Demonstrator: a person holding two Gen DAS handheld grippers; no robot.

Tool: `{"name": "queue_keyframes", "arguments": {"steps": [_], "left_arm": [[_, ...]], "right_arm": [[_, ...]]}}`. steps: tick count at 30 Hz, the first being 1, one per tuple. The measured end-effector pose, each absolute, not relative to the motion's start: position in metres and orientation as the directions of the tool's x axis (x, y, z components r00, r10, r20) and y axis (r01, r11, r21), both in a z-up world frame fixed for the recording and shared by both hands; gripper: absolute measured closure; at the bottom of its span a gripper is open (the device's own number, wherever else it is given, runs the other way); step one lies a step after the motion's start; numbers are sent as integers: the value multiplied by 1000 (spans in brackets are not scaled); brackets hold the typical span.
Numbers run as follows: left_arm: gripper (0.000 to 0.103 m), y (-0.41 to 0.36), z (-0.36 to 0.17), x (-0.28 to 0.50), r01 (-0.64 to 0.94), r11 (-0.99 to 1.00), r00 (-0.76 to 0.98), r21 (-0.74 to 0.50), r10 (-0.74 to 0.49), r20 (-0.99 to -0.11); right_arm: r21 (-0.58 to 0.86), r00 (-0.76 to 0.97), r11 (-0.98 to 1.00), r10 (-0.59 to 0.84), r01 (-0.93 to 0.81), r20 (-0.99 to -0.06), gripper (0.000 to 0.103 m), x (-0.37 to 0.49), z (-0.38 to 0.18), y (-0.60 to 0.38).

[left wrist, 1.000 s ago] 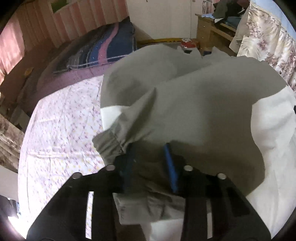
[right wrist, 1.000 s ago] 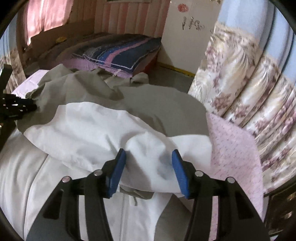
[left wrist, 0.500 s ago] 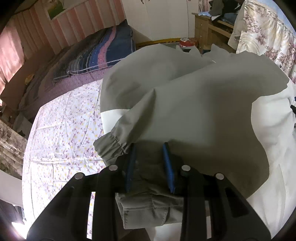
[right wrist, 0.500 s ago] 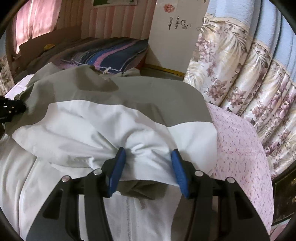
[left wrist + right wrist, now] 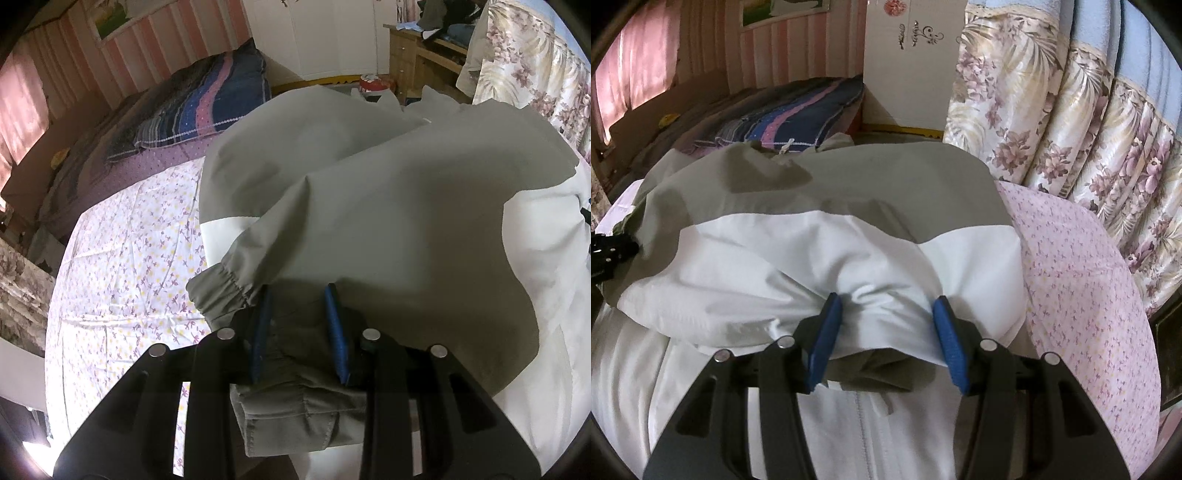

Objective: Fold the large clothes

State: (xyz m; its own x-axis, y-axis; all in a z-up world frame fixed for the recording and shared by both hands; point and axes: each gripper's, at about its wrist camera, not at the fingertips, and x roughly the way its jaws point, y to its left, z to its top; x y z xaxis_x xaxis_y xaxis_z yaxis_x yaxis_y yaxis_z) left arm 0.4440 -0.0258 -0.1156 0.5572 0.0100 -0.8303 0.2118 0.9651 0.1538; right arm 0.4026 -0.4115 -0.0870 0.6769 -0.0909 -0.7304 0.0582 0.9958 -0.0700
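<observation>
A large grey and white jacket (image 5: 388, 206) lies bunched on the bed. In the left wrist view my left gripper (image 5: 297, 291) is shut on grey fabric beside the elastic cuff (image 5: 221, 288). A folded grey hem (image 5: 295, 413) hangs under the fingers. In the right wrist view my right gripper (image 5: 886, 308) is shut on a gathered bunch of the white part of the jacket (image 5: 783, 266). The zip front (image 5: 864, 424) lies flat below that gripper. The left gripper (image 5: 609, 251) shows at the far left edge, at the grey sleeve's end.
A floral bedsheet (image 5: 122, 266) covers the bed left of the jacket and shows again as pink sheet (image 5: 1082, 280) on its right. Flowered curtains (image 5: 1071, 122) hang close on the right. A second bed with a striped blanket (image 5: 195, 107) stands behind. A wooden desk (image 5: 417, 55) stands at the far back.
The right gripper sank a little and rolled, and the white fabric now bunches tighter between its pads. The left gripper stayed put with the grey fabric in it.
</observation>
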Motion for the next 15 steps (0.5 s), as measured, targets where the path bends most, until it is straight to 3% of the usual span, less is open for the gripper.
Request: {"name": "queue_keyframes", "arguments": {"steps": [8,10,12,13,14,15], "left_arm": [[72,-28,-114,450,188,972,532,145,23,-846],[64,-27,-112,452,186,976,517,116,3,-856],[47,-25,-106,452,186,981,499,58,-44,-865],[44,-24,-99,448,177,984,498,38,-56,-865],[36,-24,-93,443,164,986,506,34,-54,-861],[18,-24,-86,436,150,988,520,42,-43,-853]], "right_arm": [[-75,674,994,-108,78,-731,51,403,-88,-411],[-82,674,993,-116,82,-730,50,404,-88,-410],[-99,673,991,-133,90,-728,48,403,-88,-407],[-112,672,989,-147,95,-726,46,402,-88,-406],[-122,671,987,-158,101,-724,44,402,-88,-405],[-129,671,985,-170,111,-722,42,402,-88,-405]]}}
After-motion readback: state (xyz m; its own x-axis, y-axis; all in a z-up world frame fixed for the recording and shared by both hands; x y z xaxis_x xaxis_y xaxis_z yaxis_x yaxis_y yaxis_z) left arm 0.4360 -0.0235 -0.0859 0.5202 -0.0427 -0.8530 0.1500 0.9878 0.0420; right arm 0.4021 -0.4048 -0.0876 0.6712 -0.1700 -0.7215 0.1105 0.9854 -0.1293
